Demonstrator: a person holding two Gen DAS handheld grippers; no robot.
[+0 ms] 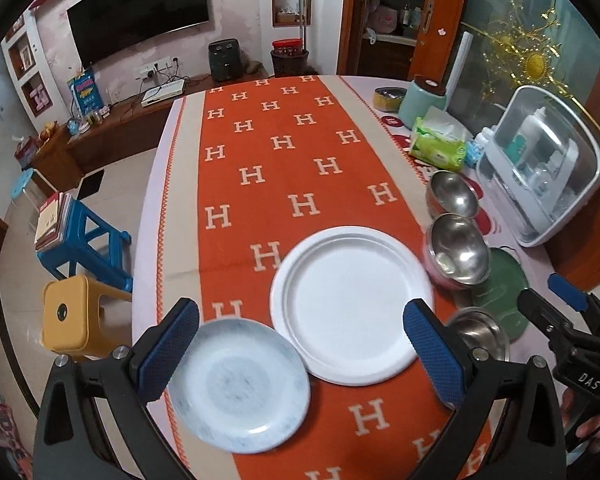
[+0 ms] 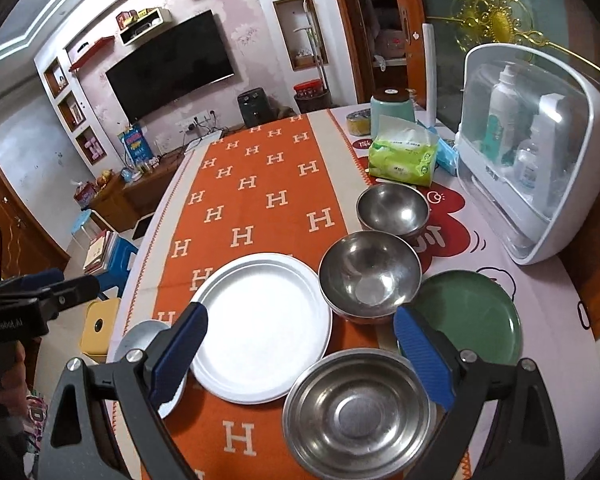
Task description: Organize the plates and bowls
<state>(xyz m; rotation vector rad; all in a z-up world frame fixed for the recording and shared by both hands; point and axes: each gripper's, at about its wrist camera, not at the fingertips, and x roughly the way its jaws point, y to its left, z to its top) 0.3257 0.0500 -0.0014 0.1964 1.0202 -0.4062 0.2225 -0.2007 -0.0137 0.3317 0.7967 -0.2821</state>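
Note:
My left gripper [image 1: 302, 312] is open above the near end of the table, nothing between its fingers. Under it lie a small pale blue plate [image 1: 240, 384] and, touching its right edge, a larger white plate [image 1: 352, 304]. My right gripper [image 2: 300, 314] is also open and empty, hovering over a shallow steel bowl [image 2: 356, 412]. Beyond it stand a second steel bowl [image 2: 370, 276] and a third [image 2: 392, 208]. A green plate [image 2: 472, 316] lies right of the bowls, partly behind my right finger. The small plate [image 2: 140, 336] is half hidden by my left finger.
A green tissue pack [image 2: 404, 156], a teal canister [image 2: 392, 110] and a white cabinet of bottles [image 2: 536, 160] fill the table's far right. The orange runner [image 1: 284, 160] stretches away. Blue [image 1: 92, 248] and yellow [image 1: 72, 312] stools stand left of the table edge.

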